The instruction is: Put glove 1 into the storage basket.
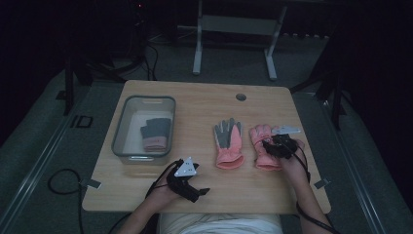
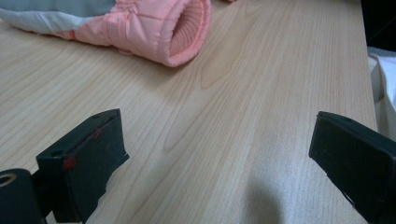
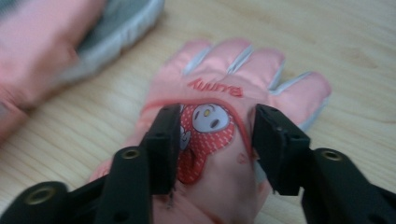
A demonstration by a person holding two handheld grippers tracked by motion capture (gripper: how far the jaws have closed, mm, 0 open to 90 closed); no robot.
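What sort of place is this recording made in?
Probably a dim lab or workshop set up for recording: a lone wooden table on grey floor, cables trailing off it, and a metal frame behind.

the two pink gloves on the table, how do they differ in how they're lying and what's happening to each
The left glove lies with its grey palm side up; the right glove lies back up, showing a cartoon patch and red lettering. The left glove lies free of both grippers; the right glove has the right gripper over it, jaws on either side of the patch. Both are pink, flat on the wooden table, fingers pointing away from the person, side by side.
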